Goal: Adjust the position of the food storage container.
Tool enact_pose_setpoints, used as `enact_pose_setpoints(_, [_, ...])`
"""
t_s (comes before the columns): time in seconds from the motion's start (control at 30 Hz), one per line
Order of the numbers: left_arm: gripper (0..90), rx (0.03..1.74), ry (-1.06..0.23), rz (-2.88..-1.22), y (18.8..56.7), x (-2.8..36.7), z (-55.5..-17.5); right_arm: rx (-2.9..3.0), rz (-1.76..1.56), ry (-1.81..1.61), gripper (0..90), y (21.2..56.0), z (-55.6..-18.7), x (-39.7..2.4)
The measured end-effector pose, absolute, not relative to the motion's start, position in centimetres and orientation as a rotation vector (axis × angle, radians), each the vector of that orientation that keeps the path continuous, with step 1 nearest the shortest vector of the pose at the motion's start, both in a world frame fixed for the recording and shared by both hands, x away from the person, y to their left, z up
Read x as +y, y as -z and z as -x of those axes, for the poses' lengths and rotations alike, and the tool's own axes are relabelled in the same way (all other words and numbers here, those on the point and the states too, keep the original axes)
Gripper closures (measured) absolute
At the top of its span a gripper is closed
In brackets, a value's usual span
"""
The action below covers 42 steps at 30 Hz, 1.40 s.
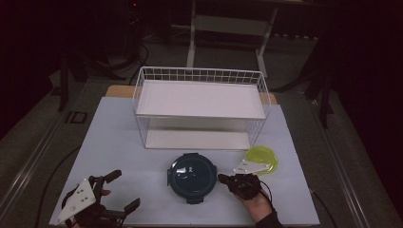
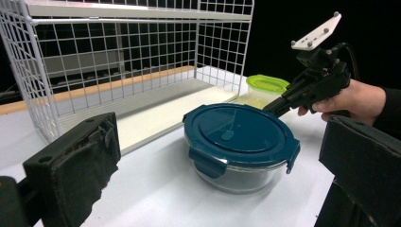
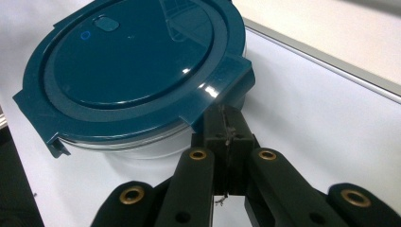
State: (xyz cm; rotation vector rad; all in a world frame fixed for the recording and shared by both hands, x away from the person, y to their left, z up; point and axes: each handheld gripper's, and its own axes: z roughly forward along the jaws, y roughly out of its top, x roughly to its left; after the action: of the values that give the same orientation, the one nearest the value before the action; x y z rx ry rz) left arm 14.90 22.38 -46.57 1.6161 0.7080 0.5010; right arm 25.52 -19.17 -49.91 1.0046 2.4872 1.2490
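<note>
Right gripper view showed our right gripper [image 3: 226, 124], jaws closed, under a lid [image 3: 137, 66] latch, ready to pry upward; left gripper [image 1: 121, 190] waited open.

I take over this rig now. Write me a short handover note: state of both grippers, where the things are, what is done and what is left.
Left hand-held gripper: open, empty, near the table's front left corner.
Right hand-held gripper: shut, empty, tips at a side latch of the blue lid.
Round glass container: in front of the wire rack, lid on.
Green-lidded container: to its right.
Done: nothing visible.
Left: probably flipping the latches; both rack shelves are bare.
</note>
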Motion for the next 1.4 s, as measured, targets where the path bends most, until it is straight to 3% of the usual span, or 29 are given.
enact_pose_setpoints(0.97, [0.0, 0.708, -0.463, -1.646, 47.0, 21.9, -15.1, 2.563, -0.923, -1.311, 90.0, 50.2, -26.0, -13.7])
enact_pose_setpoints(1.4, [0.0, 0.702, -0.467, -1.636, 47.1, 22.0, -15.5, 2.494, -0.905, -1.357, 89.8, 48.7, -25.8, -14.7])
